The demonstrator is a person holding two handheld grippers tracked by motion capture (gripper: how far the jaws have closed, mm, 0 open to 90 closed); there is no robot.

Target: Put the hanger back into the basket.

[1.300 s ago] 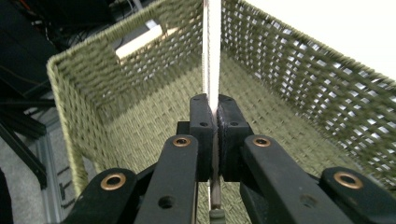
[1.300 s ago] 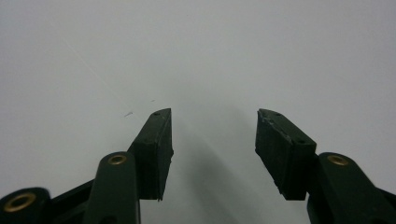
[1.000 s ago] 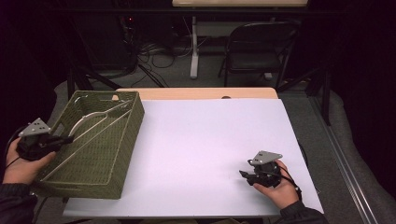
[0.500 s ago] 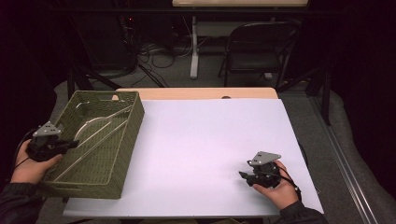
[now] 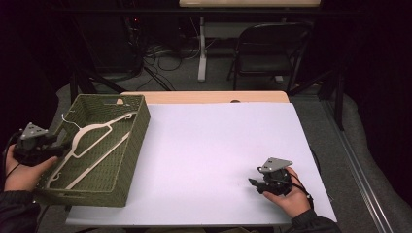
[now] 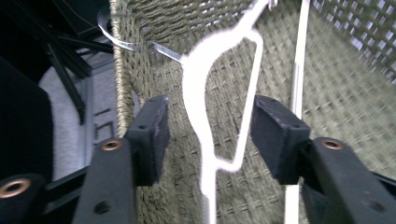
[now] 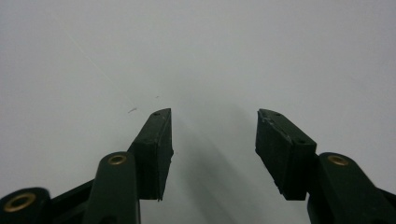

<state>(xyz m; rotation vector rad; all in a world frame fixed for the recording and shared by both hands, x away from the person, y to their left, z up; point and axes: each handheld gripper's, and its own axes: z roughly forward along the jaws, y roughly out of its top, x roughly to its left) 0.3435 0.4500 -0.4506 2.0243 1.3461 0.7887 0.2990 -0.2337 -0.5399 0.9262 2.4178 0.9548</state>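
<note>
White covering spans the table (image 5: 214, 145) before you, with a dark room, cables and a folding chair (image 5: 265, 53) beyond. Your left hand (image 5: 22, 172) holds the left gripper (image 5: 60, 148) at the near left wall of a green woven basket (image 5: 131, 145) on the table's left side. Its fingers (image 6: 152, 135) stand apart on either side of a white clothes hanger (image 6: 201, 93) lying inside the basket, not touching it. Your right hand (image 5: 289, 196) rests low on the table's near right part, the right gripper (image 5: 251, 183) pointing left, its fingers (image 7: 156, 149) apart over bare white surface.
</note>
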